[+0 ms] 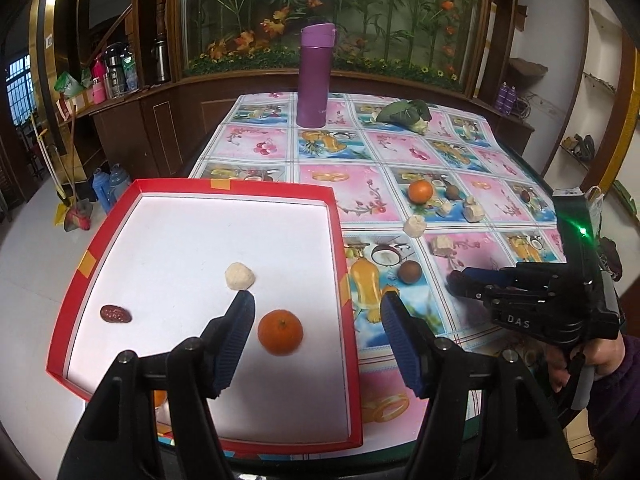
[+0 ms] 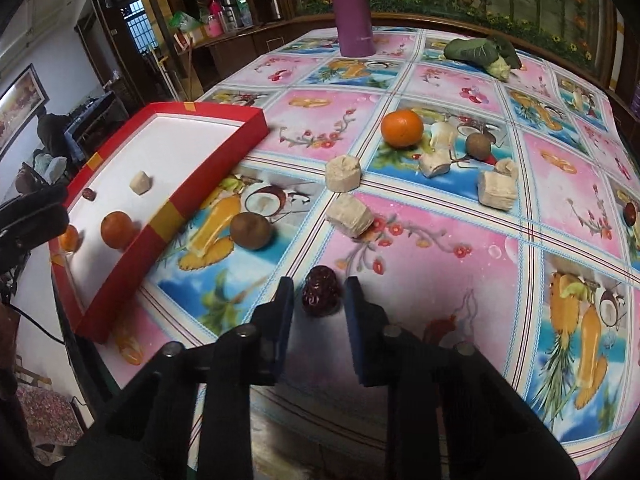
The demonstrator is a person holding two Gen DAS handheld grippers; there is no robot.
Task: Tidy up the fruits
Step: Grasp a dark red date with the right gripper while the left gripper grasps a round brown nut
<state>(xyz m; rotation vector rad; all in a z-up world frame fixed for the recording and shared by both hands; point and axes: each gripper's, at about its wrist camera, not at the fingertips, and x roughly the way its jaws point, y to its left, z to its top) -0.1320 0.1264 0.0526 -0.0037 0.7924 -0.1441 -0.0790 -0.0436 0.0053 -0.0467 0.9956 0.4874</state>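
A red-rimmed white tray (image 1: pixel 336 240) holds an orange (image 1: pixel 280 332), a pale chunk (image 1: pixel 239 276) and a red date (image 1: pixel 115 314). My left gripper (image 1: pixel 318 308) is open above the tray, its fingers either side of the orange. My right gripper (image 2: pixel 319 294) is open low over the tablecloth, with a dark red date (image 2: pixel 321 290) between its fingertips, not clamped. On the cloth lie another orange (image 2: pixel 401 128), brown round fruits (image 2: pixel 250 230) (image 2: pixel 477 145) and several pale chunks (image 2: pixel 343 173). The right gripper also shows in the left wrist view (image 1: pixel 460 280).
A purple flask (image 1: pixel 314 76) stands at the table's far side, with a leafy green vegetable (image 1: pixel 406 114) to its right. A second orange (image 2: pixel 70 237) sits in the tray's near corner. The tray (image 2: pixel 168 216) overhangs the table's left edge.
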